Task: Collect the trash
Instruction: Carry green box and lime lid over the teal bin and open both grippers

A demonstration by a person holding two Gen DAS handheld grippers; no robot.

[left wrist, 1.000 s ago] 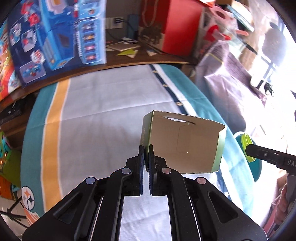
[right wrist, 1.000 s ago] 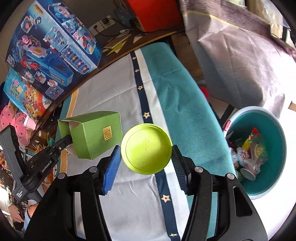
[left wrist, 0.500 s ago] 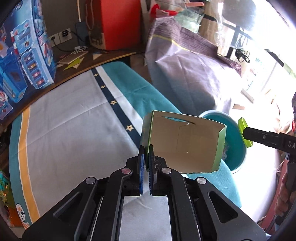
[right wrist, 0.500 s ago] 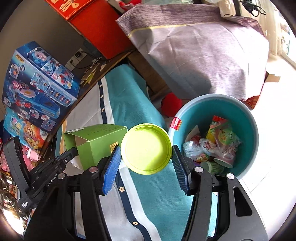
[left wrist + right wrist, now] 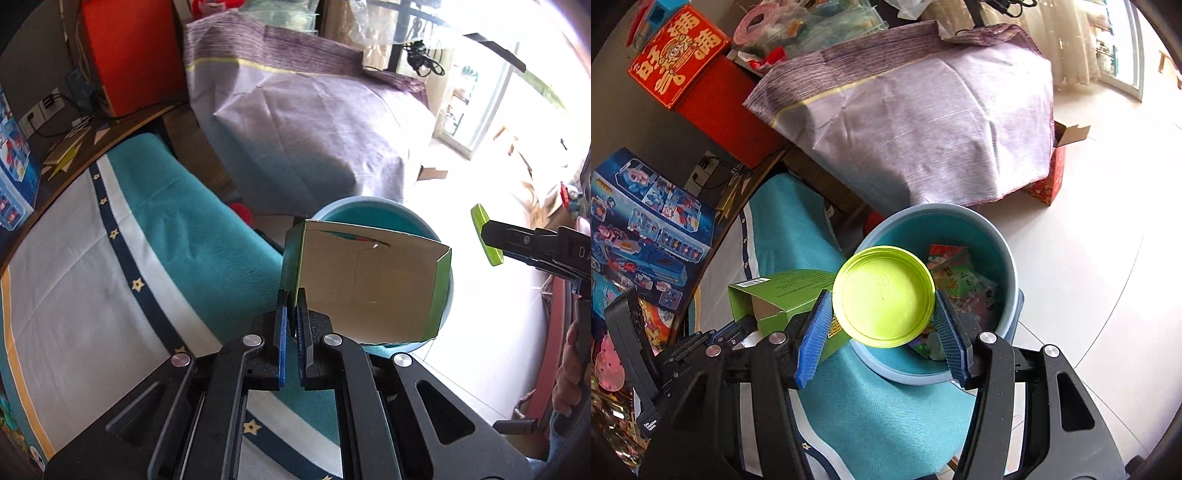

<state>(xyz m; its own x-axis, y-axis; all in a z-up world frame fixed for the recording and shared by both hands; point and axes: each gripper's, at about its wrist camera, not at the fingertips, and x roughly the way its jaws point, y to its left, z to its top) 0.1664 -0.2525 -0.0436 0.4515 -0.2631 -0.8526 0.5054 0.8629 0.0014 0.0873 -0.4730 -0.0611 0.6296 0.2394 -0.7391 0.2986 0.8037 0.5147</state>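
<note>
Trash is in both hands now. The left hand-held gripper (image 5: 291,314) pinches one thin wall of an empty green box (image 5: 365,284), held over the blue bin (image 5: 1004,251). The box looks light and easy to squash, so hold its edge softly. The right hand-held gripper (image 5: 882,325) squeezes a round yellow-green lid (image 5: 884,295) by its rim, over the bin. The lid is probably stiff, smooth plastic and may slip.

Below me: teal-and-white striped cloth with navy star band (image 5: 122,243) over bench. Ahead, bulky shape under wrinkled purple sheet (image 5: 923,122). Glossy pale tiled floor (image 5: 1089,258) at right. Bright glass door (image 5: 476,99) floods daylight. Red cardboard box (image 5: 129,51) against grey wall.
</note>
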